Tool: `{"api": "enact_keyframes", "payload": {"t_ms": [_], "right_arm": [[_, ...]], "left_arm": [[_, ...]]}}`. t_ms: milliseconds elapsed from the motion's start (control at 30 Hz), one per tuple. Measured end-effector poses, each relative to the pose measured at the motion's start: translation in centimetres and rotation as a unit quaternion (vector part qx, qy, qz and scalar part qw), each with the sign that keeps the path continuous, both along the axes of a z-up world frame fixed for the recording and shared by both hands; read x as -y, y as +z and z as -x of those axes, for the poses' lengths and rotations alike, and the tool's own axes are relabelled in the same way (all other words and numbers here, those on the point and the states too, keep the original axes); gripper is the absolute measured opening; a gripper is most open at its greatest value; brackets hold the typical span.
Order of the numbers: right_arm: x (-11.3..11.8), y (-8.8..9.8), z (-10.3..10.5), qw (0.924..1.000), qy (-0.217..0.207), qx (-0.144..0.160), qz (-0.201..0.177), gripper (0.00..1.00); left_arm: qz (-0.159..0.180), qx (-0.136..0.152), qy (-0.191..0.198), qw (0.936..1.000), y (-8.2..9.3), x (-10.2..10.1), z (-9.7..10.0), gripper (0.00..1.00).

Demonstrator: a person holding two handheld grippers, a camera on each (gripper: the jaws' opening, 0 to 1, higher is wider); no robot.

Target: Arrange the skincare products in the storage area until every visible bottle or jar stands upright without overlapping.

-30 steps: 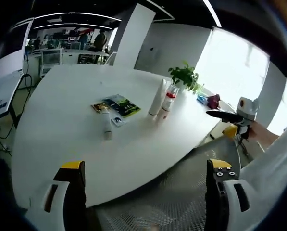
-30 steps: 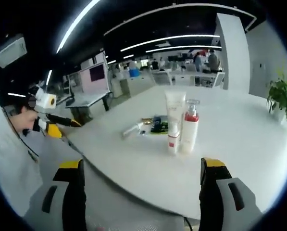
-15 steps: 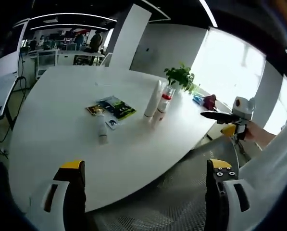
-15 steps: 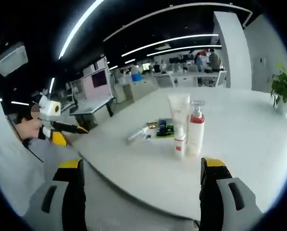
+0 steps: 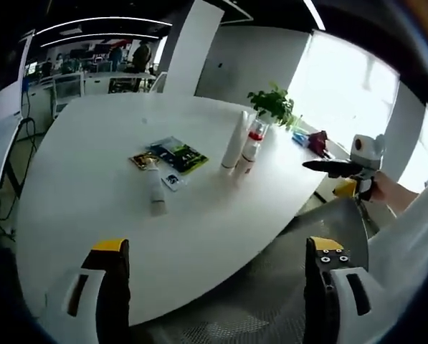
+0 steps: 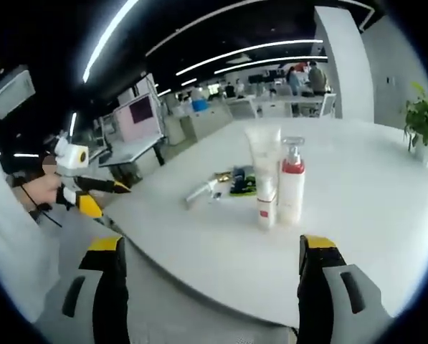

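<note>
Both grippers, left gripper [image 5: 212, 287] and right gripper [image 6: 208, 287], hovered off white table [image 5: 92, 179], jaws spread, empty; upright tube [image 6: 262, 175] touching pump bottle [image 6: 291, 183], small tube [image 5: 156, 192] lying flat.

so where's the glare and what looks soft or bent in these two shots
Left gripper view: the window blows out white and the table edge bows under the fisheye. Right gripper view: ceiling light strips streak bright, and the lying tube looks soft.

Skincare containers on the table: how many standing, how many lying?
2 standing, close together: white tube and red-collared pump bottle. 1 lying: small tube beside the sachets. Others may be hidden.
</note>
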State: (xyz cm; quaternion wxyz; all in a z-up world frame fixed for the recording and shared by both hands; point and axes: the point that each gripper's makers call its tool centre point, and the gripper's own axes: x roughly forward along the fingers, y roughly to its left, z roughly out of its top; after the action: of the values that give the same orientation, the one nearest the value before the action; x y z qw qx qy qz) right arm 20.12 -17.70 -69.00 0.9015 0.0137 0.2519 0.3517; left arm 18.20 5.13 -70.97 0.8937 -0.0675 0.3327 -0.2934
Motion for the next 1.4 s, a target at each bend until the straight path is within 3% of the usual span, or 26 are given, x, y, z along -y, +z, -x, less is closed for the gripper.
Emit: {"api": "enact_keyframes", "payload": {"t_ms": [133,333,433,567,633,800,933,1067,1267,1400], "right_arm": [[-0.7,-0.4,-0.3,1.0,0.007,0.0,0.002,1.0],[-1.3,-1.2,0.1,0.9999,0.006,0.001,-0.014,1.0],[-1.0,-0.8,-0.1,0.9996,0.007,0.026,-0.005,1.0],[0.1,-1.5,-0.3,0.9995,-0.015,0.023,0.014,1.0],[0.8,-0.9,-0.7,0.9968,-0.033,0.06,0.04,1.0],[0.2,-1.0,-0.4,0.9977,-0.02,0.053,0.037,1.0],[0.9,-0.7,-0.7,0.998,-0.039,0.048,0.008,1.0],[1.3,-0.9,-1.0,0.9979,-0.05,0.039,-0.011,1.0],[1.2,-0.6,-0.9,0.9976,-0.054,0.04,-0.019,1.0],[1.2,-0.6,-0.9,0.9974,-0.057,0.039,-0.022,1.0]], "left_arm": [[-0.005,-0.001,0.002,1.0,-0.2,0.1,-1.2,0.99],[-0.029,-0.02,-0.003,0.9994,-1.3,0.3,-3.1,0.94],[-0.047,-0.026,-0.006,0.9986,-1.5,0.3,-4.1,0.91],[-0.07,-0.034,-0.013,0.9969,-1.9,0.8,-5.1,0.88],[-0.083,-0.043,-0.017,0.9955,-2.2,0.7,-5.7,0.87],[-0.113,-0.052,-0.024,0.9919,-3.1,0.5,-7.5,0.82],[-0.137,-0.065,-0.034,0.9878,-3.9,0.4,-8.5,0.78],[-0.147,-0.097,-0.035,0.9837,-5.1,0.4,-10.0,0.77],[-0.173,-0.11,-0.04,0.978,-6.4,1.0,-13.2,0.71],[-0.185,-0.135,-0.031,0.9728,-7.8,1.1,-15.0,0.69]]}}
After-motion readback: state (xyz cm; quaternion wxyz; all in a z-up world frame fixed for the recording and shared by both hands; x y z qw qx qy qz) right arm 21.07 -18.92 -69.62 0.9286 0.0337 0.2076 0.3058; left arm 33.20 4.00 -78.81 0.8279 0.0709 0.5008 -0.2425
